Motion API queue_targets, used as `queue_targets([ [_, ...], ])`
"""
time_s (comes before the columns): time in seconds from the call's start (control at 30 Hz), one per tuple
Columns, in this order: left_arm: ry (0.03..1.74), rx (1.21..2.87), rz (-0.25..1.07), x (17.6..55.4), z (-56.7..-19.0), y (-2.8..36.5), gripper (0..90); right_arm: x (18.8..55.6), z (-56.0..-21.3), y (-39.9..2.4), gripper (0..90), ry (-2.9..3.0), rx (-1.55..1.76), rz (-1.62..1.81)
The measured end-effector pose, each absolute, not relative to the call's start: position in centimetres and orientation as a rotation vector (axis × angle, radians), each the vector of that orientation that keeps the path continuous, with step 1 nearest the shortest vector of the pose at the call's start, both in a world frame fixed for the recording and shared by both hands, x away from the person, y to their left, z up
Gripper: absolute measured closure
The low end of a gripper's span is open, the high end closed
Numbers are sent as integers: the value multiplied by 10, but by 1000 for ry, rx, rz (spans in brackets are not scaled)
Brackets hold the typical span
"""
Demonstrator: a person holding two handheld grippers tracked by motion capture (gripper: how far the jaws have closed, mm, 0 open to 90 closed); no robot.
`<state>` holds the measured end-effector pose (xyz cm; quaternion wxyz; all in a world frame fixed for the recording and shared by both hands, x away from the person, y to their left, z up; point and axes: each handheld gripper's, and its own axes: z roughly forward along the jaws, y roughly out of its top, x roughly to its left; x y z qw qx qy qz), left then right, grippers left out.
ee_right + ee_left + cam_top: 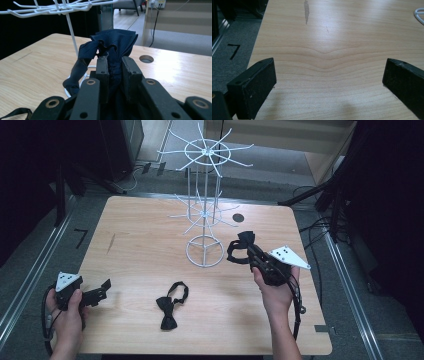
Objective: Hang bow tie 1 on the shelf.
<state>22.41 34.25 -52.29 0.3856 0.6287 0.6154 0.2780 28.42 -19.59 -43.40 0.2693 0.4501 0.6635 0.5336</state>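
The jaws of the right gripper (115, 62) were clamped on a dark bow tie (112, 42), lifted off the table (140, 245) at about four o'clock from the base of the white wire rack (205, 251), its strap hanging loose. The jaws of the left gripper (329, 82) stood wide apart with nothing between them, low over bare wood near the table's eight o'clock corner. A second bow tie (169, 310) lay flat at the rack's seven o'clock, between the two hands.

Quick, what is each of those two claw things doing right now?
Left gripper: open, nothing between its jaws, low over the table.
Right gripper: closed on a dark bow tie, held near the white wire rack.
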Motion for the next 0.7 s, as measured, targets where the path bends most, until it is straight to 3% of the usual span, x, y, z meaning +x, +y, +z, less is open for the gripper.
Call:
queue_targets([
  [0.7,1566,1602,710,224,-523,342,0,276,-411,-198,776,1733,1166,1499],
])
